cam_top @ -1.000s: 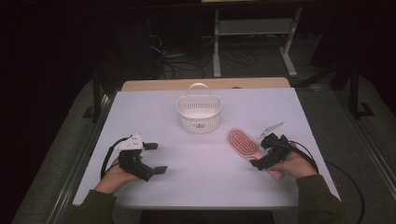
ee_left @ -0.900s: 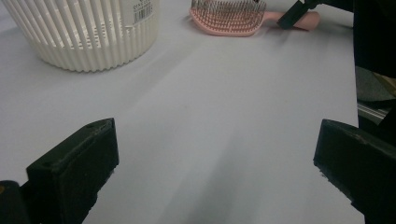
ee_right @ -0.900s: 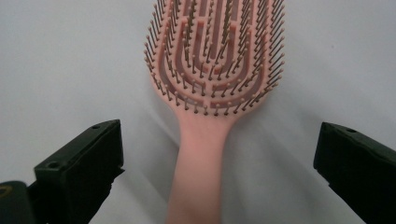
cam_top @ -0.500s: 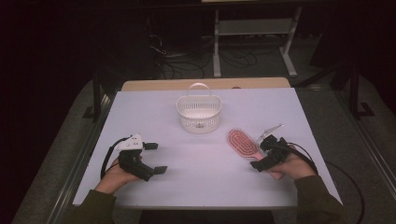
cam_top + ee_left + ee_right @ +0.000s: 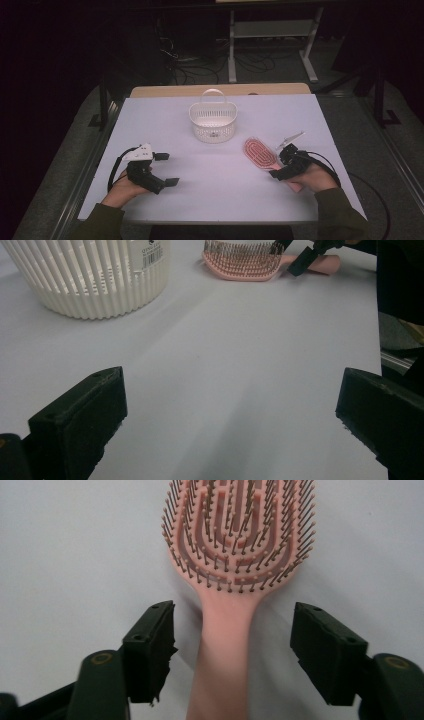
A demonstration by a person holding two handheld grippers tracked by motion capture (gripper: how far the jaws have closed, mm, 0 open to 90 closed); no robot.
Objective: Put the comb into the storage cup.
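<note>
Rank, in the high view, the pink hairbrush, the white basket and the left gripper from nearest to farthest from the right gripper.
1. Pink hairbrush: at the right gripper, handle between its jaws.
2. White basket: up and left, table middle.
3. Left gripper: far left side.

The left tongs (image 5: 230, 425) stand wide apart over the bare white worktop (image 5: 240, 365). Far ahead sit a white ribbed basket (image 5: 90, 277) and a pink brush (image 5: 250, 262), bristles up, with the right tongs (image 5: 295, 255) at its handle.

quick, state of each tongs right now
left tongs: open, nothing between the jaws
right tongs: open, jaws just closing around the pink hairbrush handle, pads not yet touching
</note>
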